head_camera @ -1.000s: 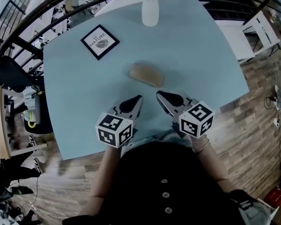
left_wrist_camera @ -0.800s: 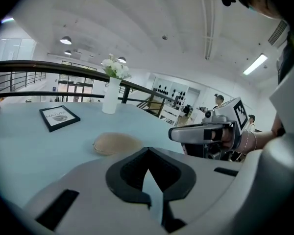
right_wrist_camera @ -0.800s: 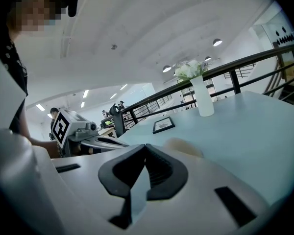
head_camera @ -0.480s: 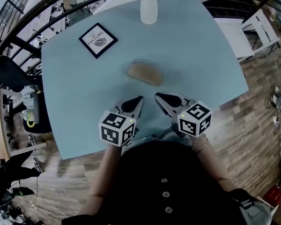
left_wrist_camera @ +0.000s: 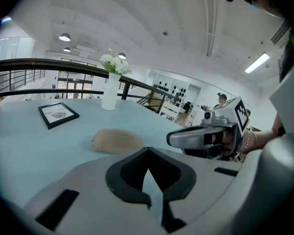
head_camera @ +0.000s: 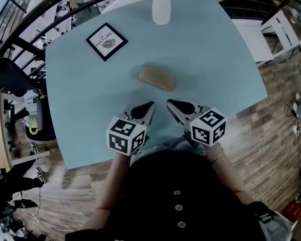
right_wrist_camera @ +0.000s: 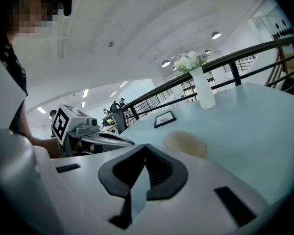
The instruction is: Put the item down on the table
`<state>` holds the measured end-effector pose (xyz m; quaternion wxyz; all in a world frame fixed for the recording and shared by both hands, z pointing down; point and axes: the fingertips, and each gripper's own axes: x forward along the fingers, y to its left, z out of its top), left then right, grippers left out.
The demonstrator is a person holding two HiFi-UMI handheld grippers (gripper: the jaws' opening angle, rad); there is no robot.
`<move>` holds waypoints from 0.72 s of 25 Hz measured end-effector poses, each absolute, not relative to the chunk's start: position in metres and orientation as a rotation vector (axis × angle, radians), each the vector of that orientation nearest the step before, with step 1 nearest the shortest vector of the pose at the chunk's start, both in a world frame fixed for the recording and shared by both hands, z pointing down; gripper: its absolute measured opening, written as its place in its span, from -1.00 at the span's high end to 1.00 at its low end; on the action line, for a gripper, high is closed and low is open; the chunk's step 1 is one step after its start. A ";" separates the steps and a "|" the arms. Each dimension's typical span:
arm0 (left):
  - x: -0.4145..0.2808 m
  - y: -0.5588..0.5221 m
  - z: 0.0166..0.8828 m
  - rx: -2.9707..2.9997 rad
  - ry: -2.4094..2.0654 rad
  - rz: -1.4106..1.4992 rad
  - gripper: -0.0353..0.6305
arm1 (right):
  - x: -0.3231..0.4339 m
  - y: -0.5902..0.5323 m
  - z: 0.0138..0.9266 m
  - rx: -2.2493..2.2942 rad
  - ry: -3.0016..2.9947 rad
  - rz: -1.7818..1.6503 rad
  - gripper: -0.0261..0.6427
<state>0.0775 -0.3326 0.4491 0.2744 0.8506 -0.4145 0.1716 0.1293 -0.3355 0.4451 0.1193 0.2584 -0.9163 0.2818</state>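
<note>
**Table (head_camera: 215,59) from your head, with both gripper views.** The item (head_camera: 157,77), a tan oval, lies flat on the pale blue top. It is on your side of the vase (head_camera: 161,9), almost in line with it and well apart from it, and it is free of both claws.

Your left claw (head_camera: 148,106) has its jaws closed together with nothing between them. Its tip hangs over the top, farther from the vase than the item is and short of touching the item. Your right claw (head_camera: 171,103) is likewise closed and empty. It is just beside the left one and equally far from the vase, and the two tips lean toward each other without meeting. Between the tips and the item you have only bare tabletop.

The vase is white, holds white flowers and stands upright at the far edge. A black-framed card (head_camera: 106,41) lies flat to the left of the vase and nearer you, well apart from the item and from your left claw.

Behind the vase a dark railing (left_wrist_camera: 39,61) curves round the table's far side. Off the table, a dark chair (head_camera: 12,77) sits far left of the vase. White furniture (head_camera: 281,29) stands to the right of the vase on a wood floor (head_camera: 276,104). Your dark buttoned garment (head_camera: 178,195) fills the near edge, opposite the vase.
</note>
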 end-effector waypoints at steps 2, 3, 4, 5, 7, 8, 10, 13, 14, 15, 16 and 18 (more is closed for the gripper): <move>0.076 -0.333 0.449 2.285 -1.118 0.462 0.84 | 0.129 -0.335 0.446 0.750 -2.677 0.823 0.91; 0.076 -0.333 0.449 2.284 -1.117 0.463 0.84 | 0.128 -0.335 0.446 0.748 -2.676 0.823 0.91; 0.076 -0.333 0.449 2.285 -1.115 0.464 0.84 | 0.128 -0.335 0.446 0.746 -2.677 0.824 0.91; 0.077 -0.333 0.450 2.285 -1.111 0.465 0.84 | 0.128 -0.335 0.445 0.745 -2.677 0.824 0.91; 0.078 -0.332 0.451 2.283 -1.093 0.465 0.84 | 0.128 -0.335 0.446 0.742 -2.677 0.824 0.91; 0.079 -0.331 0.451 2.281 -1.083 0.464 0.84 | 0.128 -0.335 0.446 0.739 -2.675 0.825 0.91; 0.082 -0.331 0.452 2.280 -1.071 0.466 0.84 | 0.129 -0.334 0.447 0.737 -2.671 0.830 0.91; 0.082 -0.330 0.452 2.282 -1.066 0.474 0.84 | 0.129 -0.334 0.448 0.733 -2.667 0.839 0.91; 0.082 -0.330 0.452 2.282 -1.065 0.475 0.84 | 0.128 -0.334 0.448 0.732 -2.666 0.841 0.91; 0.082 -0.331 0.452 2.282 -1.064 0.478 0.84 | 0.128 -0.334 0.449 0.732 -2.665 0.843 0.91; 0.082 -0.331 0.452 2.282 -1.065 0.480 0.84 | 0.128 -0.333 0.449 0.734 -2.664 0.845 0.91; 0.082 -0.331 0.453 2.281 -1.066 0.484 0.84 | 0.128 -0.332 0.451 0.737 -2.662 0.851 0.91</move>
